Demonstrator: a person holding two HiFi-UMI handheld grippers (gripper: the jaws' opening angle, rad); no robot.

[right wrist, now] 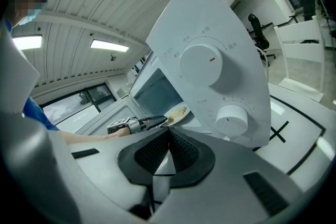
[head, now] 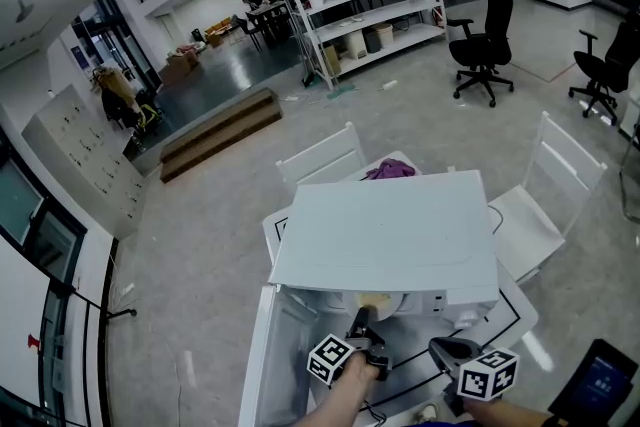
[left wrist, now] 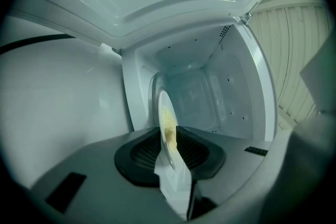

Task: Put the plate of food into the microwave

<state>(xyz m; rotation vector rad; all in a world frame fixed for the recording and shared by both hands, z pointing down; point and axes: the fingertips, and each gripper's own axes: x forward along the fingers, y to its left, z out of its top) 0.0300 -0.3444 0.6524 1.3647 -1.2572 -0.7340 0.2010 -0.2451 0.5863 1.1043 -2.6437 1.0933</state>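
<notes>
The microwave (head: 385,230) looks like smooth white metal, shiny inside. The plate (left wrist: 162,107) is white and glossy. The pads (left wrist: 139,157) are black and bumpy. The floor (head: 200,245) shines.

The microwave (head: 385,230) hides most of the plate (head: 376,301) (head view).

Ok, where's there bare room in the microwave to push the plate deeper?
Bare: inside the microwave, beyond the plate up to the back wall. Crowded: the opening, where the left gripper straddles the plate's rim.
</notes>
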